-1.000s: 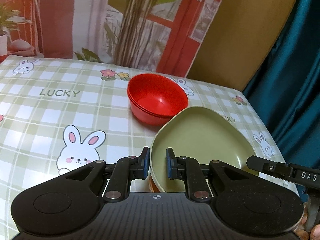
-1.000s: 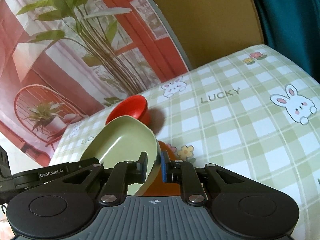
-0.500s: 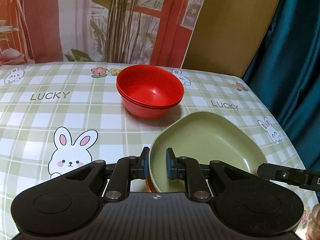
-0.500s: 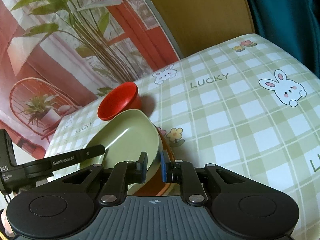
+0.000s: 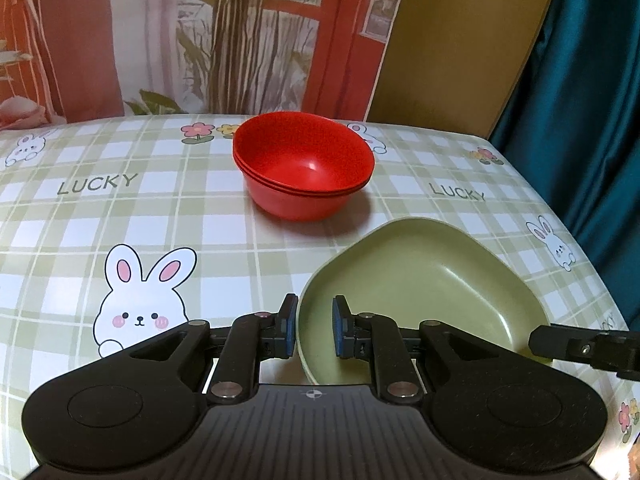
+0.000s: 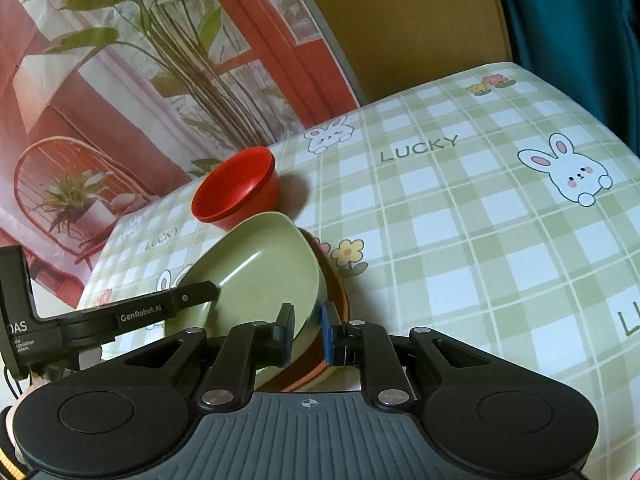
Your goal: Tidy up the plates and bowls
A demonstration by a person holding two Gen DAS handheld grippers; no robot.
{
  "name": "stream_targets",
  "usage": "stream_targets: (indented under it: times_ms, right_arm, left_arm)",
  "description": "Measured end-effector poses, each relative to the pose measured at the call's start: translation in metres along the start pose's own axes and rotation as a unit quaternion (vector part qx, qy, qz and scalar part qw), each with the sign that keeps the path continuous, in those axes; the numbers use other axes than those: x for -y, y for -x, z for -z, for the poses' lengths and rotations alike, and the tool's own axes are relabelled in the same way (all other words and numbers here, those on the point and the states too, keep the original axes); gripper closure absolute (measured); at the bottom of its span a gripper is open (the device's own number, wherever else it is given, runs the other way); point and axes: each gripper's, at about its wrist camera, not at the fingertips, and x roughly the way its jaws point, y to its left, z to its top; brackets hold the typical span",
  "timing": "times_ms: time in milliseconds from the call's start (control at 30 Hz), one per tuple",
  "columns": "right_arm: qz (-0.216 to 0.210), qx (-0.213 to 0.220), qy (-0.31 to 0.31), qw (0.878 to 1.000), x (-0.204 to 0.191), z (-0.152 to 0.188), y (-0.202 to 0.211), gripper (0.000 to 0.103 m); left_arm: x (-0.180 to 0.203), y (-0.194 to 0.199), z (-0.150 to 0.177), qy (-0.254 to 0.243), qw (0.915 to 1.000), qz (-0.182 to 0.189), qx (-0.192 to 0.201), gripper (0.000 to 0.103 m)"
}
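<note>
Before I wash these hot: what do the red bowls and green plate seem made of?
Red bowls: likely plastic, thin stacked rims, soft glossy highlight inside. Green plate: probably melamine or similar plastic, satin, uniform colour, rounded moulded rim. Neither can be confirmed by sight.

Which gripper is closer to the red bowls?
Left, by a little. The left gripper straddles the green plate's near rim facing the red bowls; the right gripper clamps the plate's far side.
</note>
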Motion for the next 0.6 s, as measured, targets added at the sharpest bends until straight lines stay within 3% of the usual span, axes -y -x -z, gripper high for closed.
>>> stream_targets:
  times_ms: [300,333,433,600]
  right_arm:
    - [0.009,-0.006,0.005,1.0,0.0003,0.0004,-0.0026,0.088]
    - [0.011,-0.007,0.006,1.0,-0.0002,0.0007,-0.0031,0.088]
    - [0.013,-0.006,0.008,1.0,-0.0008,0.0013,-0.003,0.088]
    - [0.02,-0.005,0.012,1.0,-0.0012,0.0009,-0.0029,0.082]
  left_arm:
    - [-0.0004,-0.0013,0.0004,0.001,1.0,0.002,0.003,0.082]
    - [-0.0002,-0.0011,0.0001,0.002,1.0,0.001,0.003,0.079]
    - [0.0012,0.0005,0.0002,0.001,1.0,0.006,0.007,0.057]
    - [0.0028,0.0046,0.0,-0.002,0.9998,0.01,0.017,0.057]
